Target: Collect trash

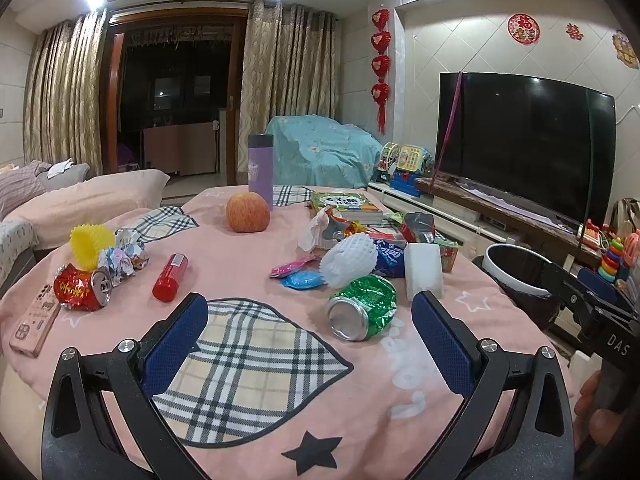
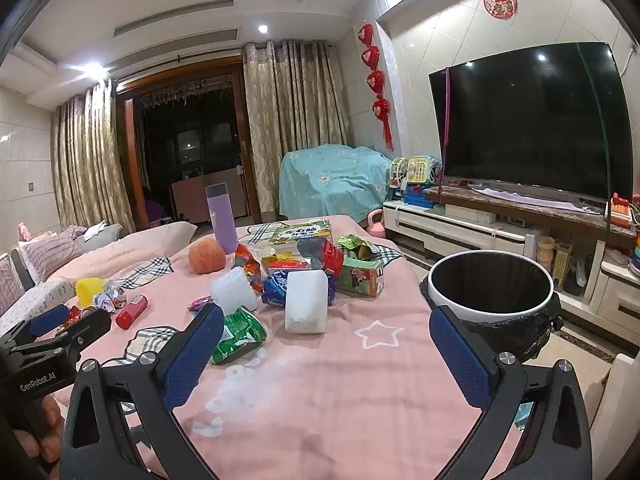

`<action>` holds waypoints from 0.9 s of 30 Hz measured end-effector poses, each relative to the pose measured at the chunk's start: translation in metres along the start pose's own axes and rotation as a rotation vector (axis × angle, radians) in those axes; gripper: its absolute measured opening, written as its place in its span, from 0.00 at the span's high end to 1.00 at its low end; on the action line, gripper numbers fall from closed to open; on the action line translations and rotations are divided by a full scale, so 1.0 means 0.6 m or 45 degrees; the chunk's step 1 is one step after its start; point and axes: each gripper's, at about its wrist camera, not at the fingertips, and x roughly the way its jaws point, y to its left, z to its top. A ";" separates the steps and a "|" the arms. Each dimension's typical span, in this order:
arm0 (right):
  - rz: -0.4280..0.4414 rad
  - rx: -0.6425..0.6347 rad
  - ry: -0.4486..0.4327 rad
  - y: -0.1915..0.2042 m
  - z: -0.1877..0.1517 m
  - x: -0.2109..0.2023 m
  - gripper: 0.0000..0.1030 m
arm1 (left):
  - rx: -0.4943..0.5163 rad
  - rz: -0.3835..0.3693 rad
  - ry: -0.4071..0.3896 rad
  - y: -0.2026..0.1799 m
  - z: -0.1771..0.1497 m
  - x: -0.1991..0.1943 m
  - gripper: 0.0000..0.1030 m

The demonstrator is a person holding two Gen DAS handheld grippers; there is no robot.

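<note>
Trash lies scattered on a pink-covered table (image 1: 256,272). A crushed green can (image 1: 362,307) lies just ahead of my open, empty left gripper (image 1: 310,308); it also shows in the right wrist view (image 2: 238,334). A crushed red can (image 1: 83,287), crumpled paper (image 1: 122,258), white foam net (image 1: 349,261), white block (image 1: 423,270) and wrappers (image 1: 298,274) lie around. A white bin with a black liner (image 2: 490,294) stands off the table's right edge. My right gripper (image 2: 326,330) is open and empty between the green can and the bin.
An apple (image 1: 247,212), a purple flask (image 1: 261,168), a book (image 1: 346,204), a red tube (image 1: 170,277), a yellow spiky cup (image 1: 91,246) and a phone (image 1: 34,322) are also on the table. A TV (image 1: 524,140) and its stand are at right, a sofa (image 1: 84,200) at left.
</note>
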 end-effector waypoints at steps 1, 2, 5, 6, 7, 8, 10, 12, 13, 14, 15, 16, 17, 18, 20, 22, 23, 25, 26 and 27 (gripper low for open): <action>0.002 0.002 0.001 0.000 0.000 0.000 0.00 | -0.001 0.000 0.000 0.000 0.000 0.000 0.00; 0.003 0.003 0.002 -0.001 0.000 0.000 0.00 | -0.001 0.000 0.000 0.000 0.000 0.000 0.00; 0.005 0.003 0.001 0.001 -0.001 0.000 0.00 | -0.002 0.001 0.000 -0.001 0.000 0.000 0.00; 0.004 0.004 0.002 0.001 -0.001 0.000 0.00 | -0.001 0.000 0.001 -0.002 0.000 0.000 0.00; 0.005 0.004 0.002 0.001 -0.001 0.000 0.00 | -0.001 0.001 0.001 -0.001 0.000 0.000 0.00; 0.008 0.005 0.003 0.001 -0.001 0.000 0.00 | -0.001 0.001 0.002 -0.002 0.000 0.000 0.00; 0.008 0.004 0.005 0.001 -0.002 0.002 0.00 | -0.001 0.002 0.005 -0.002 0.000 0.001 0.00; 0.009 0.005 0.010 0.001 -0.002 0.003 0.00 | 0.000 0.001 0.010 -0.004 0.000 0.003 0.00; 0.009 0.006 0.013 0.000 -0.003 0.004 0.00 | 0.000 0.000 0.014 -0.003 -0.001 0.006 0.00; 0.011 0.005 0.015 0.001 -0.004 0.005 0.00 | 0.000 -0.001 0.017 -0.004 -0.002 0.007 0.00; 0.012 0.005 0.016 -0.001 -0.005 0.006 0.00 | 0.001 -0.001 0.022 -0.004 -0.003 0.009 0.00; 0.013 0.006 0.020 -0.001 -0.006 0.007 0.00 | 0.002 -0.002 0.029 -0.004 -0.003 0.012 0.00; 0.013 0.007 0.023 -0.003 -0.007 0.009 0.00 | 0.002 -0.002 0.033 -0.005 -0.004 0.014 0.00; 0.013 0.009 0.026 -0.004 -0.007 0.012 0.00 | 0.002 -0.003 0.037 -0.005 -0.005 0.016 0.00; 0.015 0.014 0.033 -0.007 -0.008 0.015 0.00 | 0.001 -0.004 0.049 -0.004 -0.007 0.022 0.00; 0.016 0.019 0.042 -0.009 -0.010 0.019 0.00 | -0.002 -0.005 0.062 -0.003 -0.008 0.028 0.00; 0.015 0.021 0.045 -0.010 -0.009 0.022 0.00 | -0.003 -0.005 0.066 -0.003 -0.009 0.029 0.00; 0.016 0.026 0.051 -0.013 -0.009 0.026 0.00 | -0.003 -0.005 0.076 -0.004 -0.010 0.033 0.00; 0.016 0.028 0.054 -0.014 -0.010 0.028 0.00 | -0.003 -0.005 0.080 -0.004 -0.011 0.035 0.00; 0.017 0.028 0.055 -0.015 -0.010 0.029 0.00 | -0.003 -0.006 0.085 -0.005 -0.011 0.037 0.00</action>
